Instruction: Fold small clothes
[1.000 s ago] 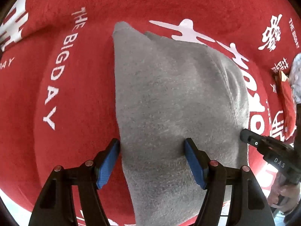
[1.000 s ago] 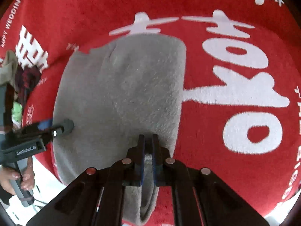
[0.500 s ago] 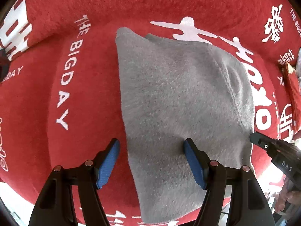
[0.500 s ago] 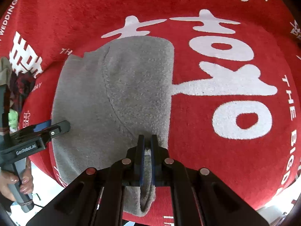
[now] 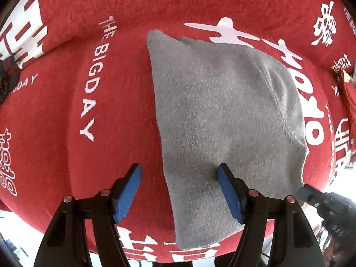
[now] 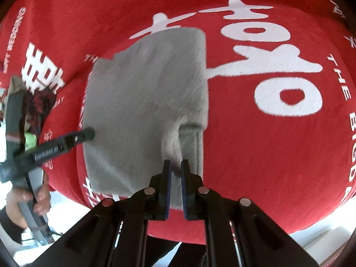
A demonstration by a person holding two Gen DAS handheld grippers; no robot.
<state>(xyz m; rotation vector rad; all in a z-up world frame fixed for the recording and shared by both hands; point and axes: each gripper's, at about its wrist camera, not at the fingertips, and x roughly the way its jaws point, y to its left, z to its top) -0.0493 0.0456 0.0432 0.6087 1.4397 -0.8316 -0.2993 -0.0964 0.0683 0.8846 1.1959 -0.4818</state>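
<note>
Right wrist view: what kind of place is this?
Likely a home or staged indoor workspace. A grey garment lies on a red plush cover printed with "HAPPY WEDDING" and "THE BIG DAY" lettering; pale floor shows past its edge.

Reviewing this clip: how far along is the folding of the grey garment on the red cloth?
Done: the grey garment lies folded on the red cloth. In hand: the right claw, jaws just opening, stands at its near edge, where a flap is lifted; the left claw is open over its other edge. Left: flatten that flap, perhaps another fold.
</note>
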